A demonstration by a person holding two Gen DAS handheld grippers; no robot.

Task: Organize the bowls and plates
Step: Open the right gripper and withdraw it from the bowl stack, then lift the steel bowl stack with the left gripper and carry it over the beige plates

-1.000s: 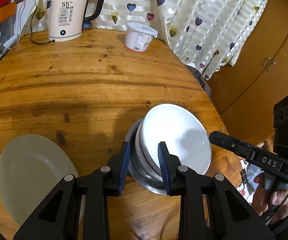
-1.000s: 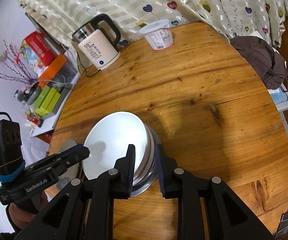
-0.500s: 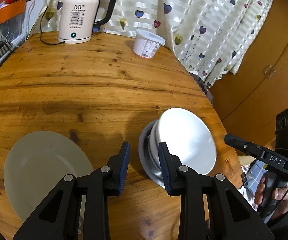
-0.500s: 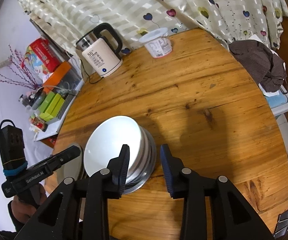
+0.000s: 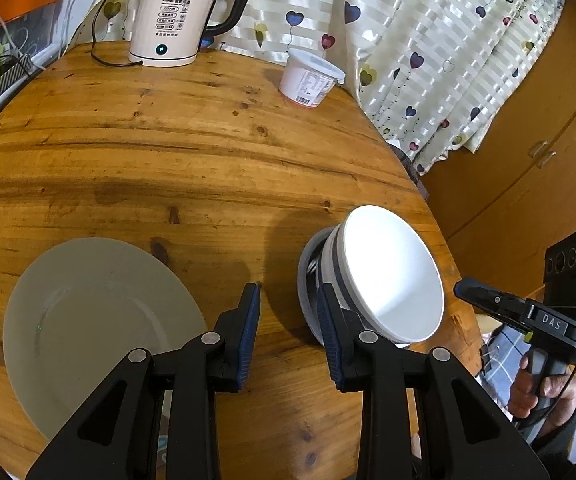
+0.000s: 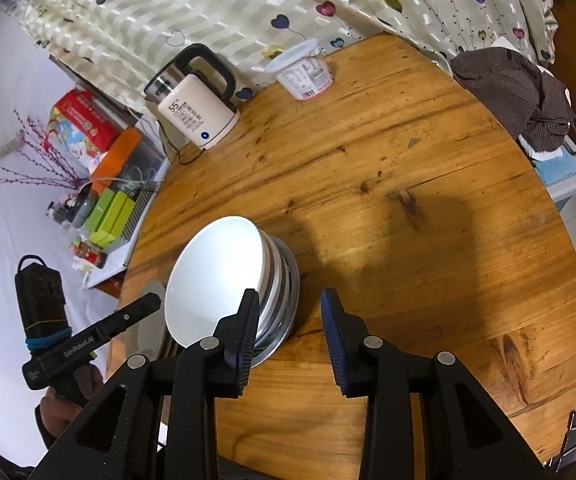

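Hovering over the table [image 5: 192, 152], I have both grippers released and empty: left gripper [image 5: 288, 312] between the plate [image 5: 100, 320] and the bowl stack [image 5: 388, 280], right gripper [image 6: 288, 316] just beside that stack [image 6: 224, 280]. The stack sits near the table's edge, the plate apart on its left. I judge the plate comes next: I'd slide one left finger under its rim, pinch gently, and lift level so it can't slip.

A round wooden counter [image 5: 192, 148] stands before a striped, heart-print curtain [image 5: 428, 40]. Wooden cabinet doors [image 5: 536, 128] fill the right; a white wall [image 6: 4, 160] lies left.
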